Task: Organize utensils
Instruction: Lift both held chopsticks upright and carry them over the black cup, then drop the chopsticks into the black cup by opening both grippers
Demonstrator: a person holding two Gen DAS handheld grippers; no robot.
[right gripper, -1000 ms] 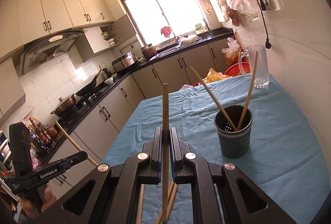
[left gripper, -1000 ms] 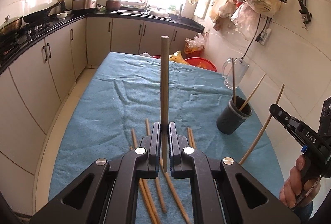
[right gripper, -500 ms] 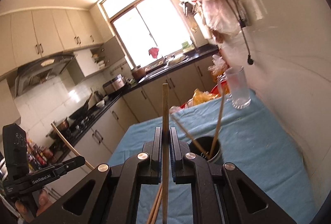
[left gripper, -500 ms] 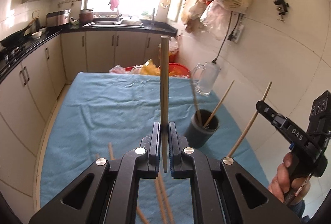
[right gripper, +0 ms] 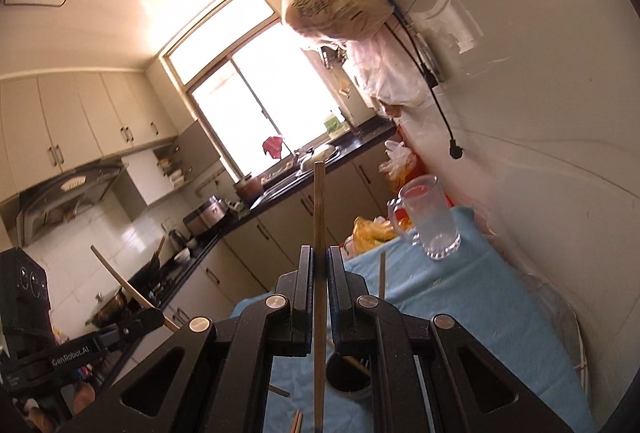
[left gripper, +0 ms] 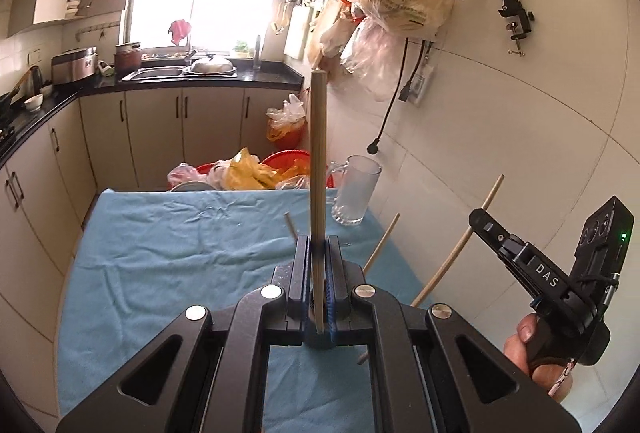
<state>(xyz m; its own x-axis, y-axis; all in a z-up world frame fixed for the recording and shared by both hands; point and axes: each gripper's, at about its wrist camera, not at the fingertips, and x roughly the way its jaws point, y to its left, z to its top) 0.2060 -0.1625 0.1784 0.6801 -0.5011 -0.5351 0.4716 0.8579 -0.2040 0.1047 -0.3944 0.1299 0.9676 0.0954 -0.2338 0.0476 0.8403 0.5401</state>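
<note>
My left gripper [left gripper: 319, 245] is shut on a wooden chopstick [left gripper: 319, 169] that stands upright above the blue cloth. My right gripper [right gripper: 319, 253] is shut on another chopstick [right gripper: 319, 233], held upright over the dark utensil cup [right gripper: 348, 373], whose rim shows just below the jaws. In the left wrist view the right gripper [left gripper: 478, 219] is at the right with its chopstick [left gripper: 456, 253] slanting down; the cup is hidden behind my left jaws. Two chopsticks [left gripper: 382, 243] lean out of it.
A glass mug [left gripper: 354, 189] stands at the table's far right near the wall. A red basin with plastic bags [left gripper: 256, 171] sits beyond the far edge. Loose chopsticks [right gripper: 298, 421] lie on the blue cloth [left gripper: 180, 245]. The tiled wall is close on the right.
Both grippers have moved forward and tilted up, closing on the cup; it has slid under the jaws in both views. Each still holds its chopstick.
</note>
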